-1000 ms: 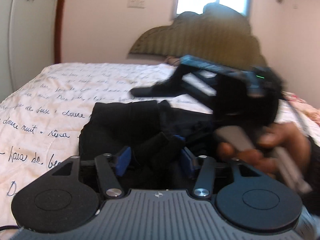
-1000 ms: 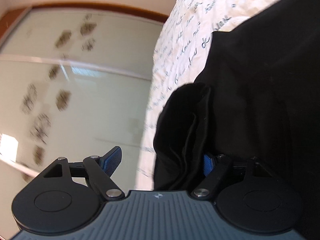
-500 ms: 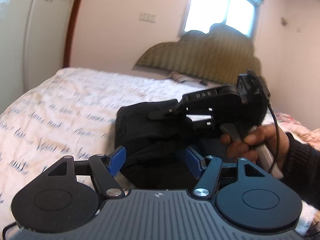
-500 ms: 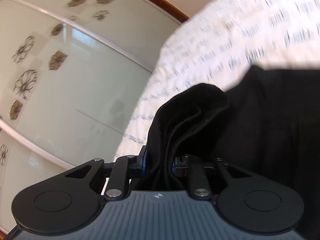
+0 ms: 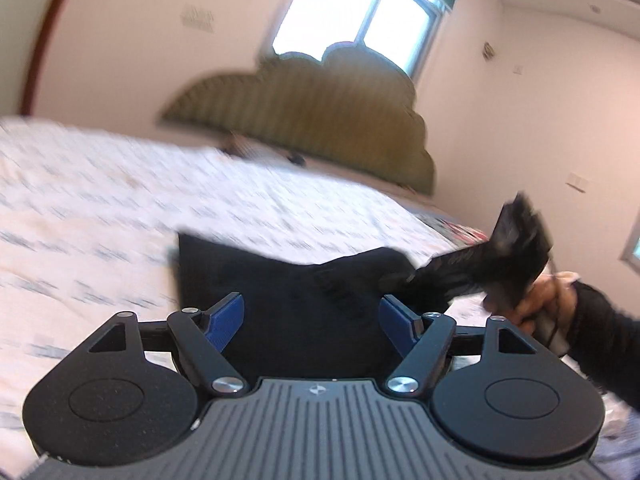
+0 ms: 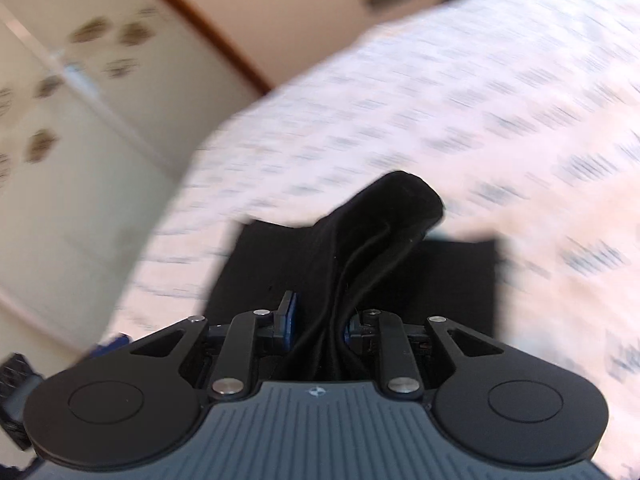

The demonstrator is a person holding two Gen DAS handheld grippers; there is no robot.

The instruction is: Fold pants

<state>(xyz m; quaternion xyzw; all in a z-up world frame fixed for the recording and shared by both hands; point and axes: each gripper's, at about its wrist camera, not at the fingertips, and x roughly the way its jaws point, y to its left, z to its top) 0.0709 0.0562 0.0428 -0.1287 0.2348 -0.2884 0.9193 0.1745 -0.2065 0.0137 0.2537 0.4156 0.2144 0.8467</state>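
Black pants [image 5: 288, 288] lie on the bed as a dark folded mass. My left gripper [image 5: 312, 316] hovers over their near edge with its jaws opening; its blue pads stand wide apart and the cloth shows between them, not pinched. At the right of the left wrist view a hand holds my right gripper [image 5: 400, 276], blurred, pulling a corner of the pants to the right. In the right wrist view my right gripper [image 6: 318, 326] is shut on a thick bunch of black pants [image 6: 384, 220], which rises in a fold past the pads.
The bed [image 5: 120, 208] wears a white sheet printed with blue script. A padded olive headboard [image 5: 312, 120] and a bright window [image 5: 360, 16] stand at the far wall. Glossy wardrobe doors [image 6: 60, 120] with a flower print run along the bed's side.
My right gripper closed on a bunch of the pants and swept away to the right with it. My left gripper's jaws spread wider and let the cloth go, tilting upward.
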